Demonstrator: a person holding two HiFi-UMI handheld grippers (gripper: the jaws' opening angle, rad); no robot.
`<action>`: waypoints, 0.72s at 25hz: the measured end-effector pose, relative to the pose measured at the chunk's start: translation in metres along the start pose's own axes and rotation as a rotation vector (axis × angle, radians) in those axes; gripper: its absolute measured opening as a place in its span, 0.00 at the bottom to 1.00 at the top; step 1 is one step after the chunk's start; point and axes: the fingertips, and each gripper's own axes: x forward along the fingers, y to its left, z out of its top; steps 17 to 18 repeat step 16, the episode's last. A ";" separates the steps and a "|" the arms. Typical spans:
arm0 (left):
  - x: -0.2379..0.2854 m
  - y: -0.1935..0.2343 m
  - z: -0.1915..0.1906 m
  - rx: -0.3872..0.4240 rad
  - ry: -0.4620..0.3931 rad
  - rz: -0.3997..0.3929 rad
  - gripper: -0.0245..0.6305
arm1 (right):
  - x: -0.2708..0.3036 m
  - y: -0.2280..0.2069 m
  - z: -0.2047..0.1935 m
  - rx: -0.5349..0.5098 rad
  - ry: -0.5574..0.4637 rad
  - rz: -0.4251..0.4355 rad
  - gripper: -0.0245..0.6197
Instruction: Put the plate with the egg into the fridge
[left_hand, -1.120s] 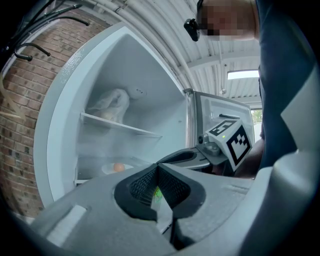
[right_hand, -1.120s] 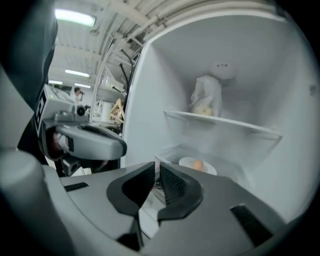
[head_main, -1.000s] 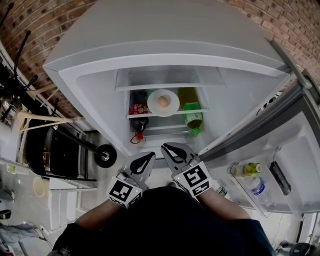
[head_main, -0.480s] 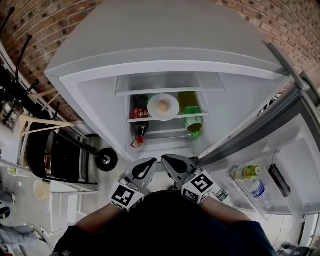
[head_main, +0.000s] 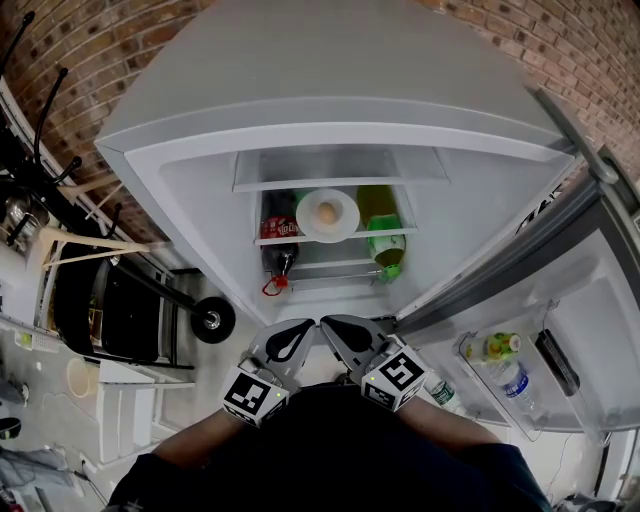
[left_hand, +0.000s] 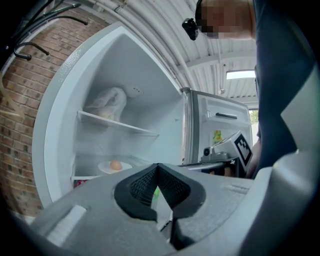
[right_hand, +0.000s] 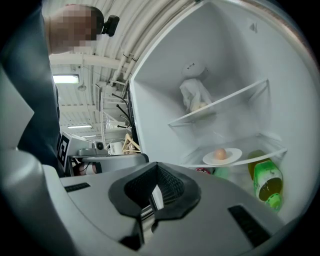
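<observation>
Inside the open white fridge (head_main: 195, 190), on the middle glass shelf (head_main: 305, 237), a dark cola bottle with a red label (head_main: 280, 230) stood at the left. The round white plate (head_main: 346, 222) carrying the brown egg (head_main: 327, 211) sat just right of it, and a green plastic bottle (head_main: 386, 243) stood at the right. The plate lay flat and well back from the shelf's near edge, apparently so the door could swing past it, and the task's placing step looked done. Well below and nearer, both tools hung close to the person's body, clear of the compartment. The left gripper (head_main: 303, 330) had its ribbed pads pressed together on nothing, and just beside it the right gripper (head_main: 332, 327) was likewise closed and empty, probably because no further grasp was needed. At the far right the grey fridge door (head_main: 590, 330) stood wide open, with small bottles (head_main: 495, 343) in its rack, so closing it seemed the only thing left. Compared with a second earlier, the right gripper's jaws had gone from slightly parted to fully together and both tools had drawn a little nearer the person, while the plate kept its spot between the two bottles.
</observation>
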 end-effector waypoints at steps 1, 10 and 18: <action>0.000 0.000 0.000 0.001 -0.001 0.000 0.04 | 0.000 0.000 0.000 0.003 -0.001 0.002 0.05; 0.000 -0.001 -0.003 0.007 0.000 -0.004 0.04 | -0.003 -0.002 -0.002 0.005 0.004 0.000 0.05; 0.002 -0.002 0.002 -0.014 -0.005 0.004 0.04 | -0.004 -0.004 -0.003 0.019 0.002 -0.002 0.05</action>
